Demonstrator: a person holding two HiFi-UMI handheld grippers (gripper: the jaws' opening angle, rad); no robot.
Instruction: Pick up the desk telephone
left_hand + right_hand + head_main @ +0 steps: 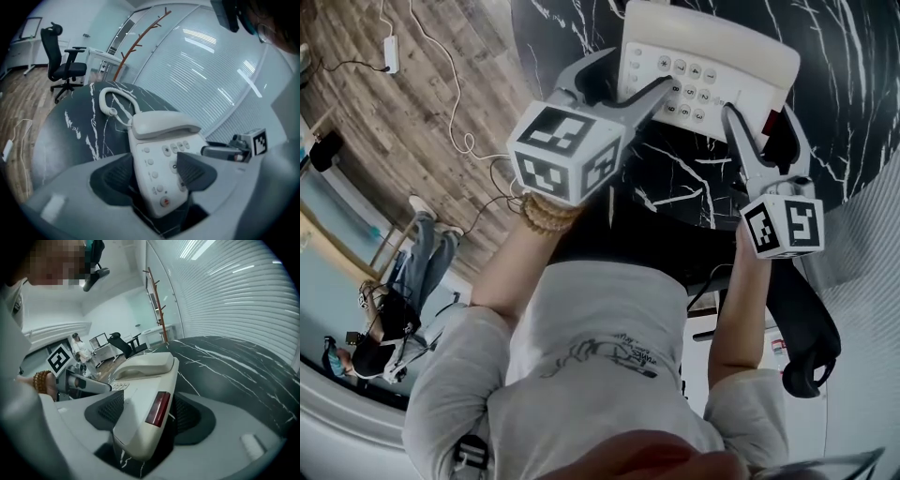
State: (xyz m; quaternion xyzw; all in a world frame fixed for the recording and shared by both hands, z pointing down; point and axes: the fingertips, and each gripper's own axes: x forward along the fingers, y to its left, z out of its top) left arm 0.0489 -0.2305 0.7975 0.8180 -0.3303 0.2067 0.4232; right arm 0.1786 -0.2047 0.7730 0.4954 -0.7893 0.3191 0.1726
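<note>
The desk telephone (pixel 712 66), cream-white with its handset (pixel 164 125) resting in the cradle, lay on the round black marble-patterned table (pixel 853 94), close to the edge nearest me. A coiled cord (pixel 110 101) curled away from the handset across the tabletop. The left gripper (pixel 154 176) had its claw spread around the phone's near left corner: one dark pad sat just beside the phone's left edge, and the other lay over the keypad (pixel 694 89). The right gripper (pixel 150 416) was spread too, straddling the near right corner, with a pad on each side of the body and a red window (pixel 157 408) on the phone's side facing its camera. I saw no firm pinch from either claw. Beyond the table stood an office chair (pixel 65 65) on a wood floor (pixel 412 112).
</note>
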